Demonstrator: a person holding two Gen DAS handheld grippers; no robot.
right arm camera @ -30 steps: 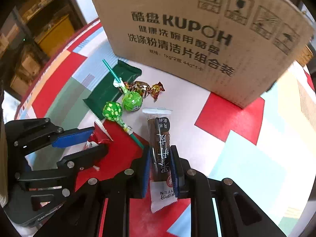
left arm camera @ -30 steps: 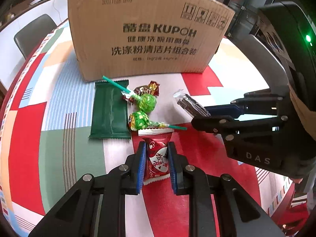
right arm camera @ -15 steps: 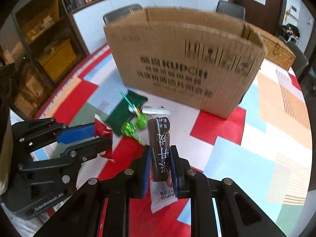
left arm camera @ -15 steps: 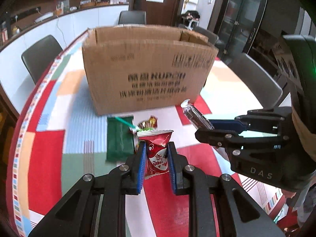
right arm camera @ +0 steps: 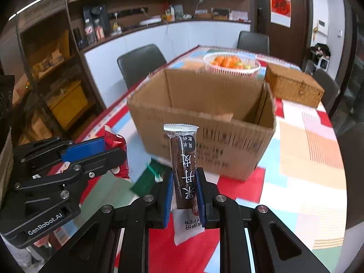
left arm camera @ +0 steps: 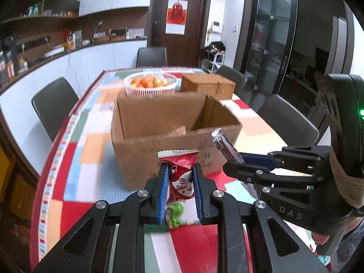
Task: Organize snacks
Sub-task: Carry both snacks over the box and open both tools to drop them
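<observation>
My left gripper (left arm camera: 179, 175) is shut on a red snack packet (left arm camera: 180, 179) and holds it up in front of the open cardboard box (left arm camera: 145, 145). My right gripper (right arm camera: 183, 182) is shut on a long brown snack bar (right arm camera: 183, 170), also raised, at the near side of the box (right arm camera: 227, 141). In the left wrist view the right gripper (left arm camera: 229, 161) shows at the right with the bar (left arm camera: 224, 146). In the right wrist view the left gripper (right arm camera: 113, 150) shows at the left with the red packet (right arm camera: 116, 143). Green lollipops (left arm camera: 176, 213) lie on the table below.
A green packet (right arm camera: 145, 182) lies on the patterned tablecloth (right arm camera: 307, 159) before the box. Behind the box stand a white basket of oranges (left arm camera: 150, 84) and a wicker box (left arm camera: 209, 86). Dark chairs (left arm camera: 54, 104) ring the table.
Both grippers have risen with their snacks from just above the table to the height of the box's rim; the open top of the box has come into sight.
</observation>
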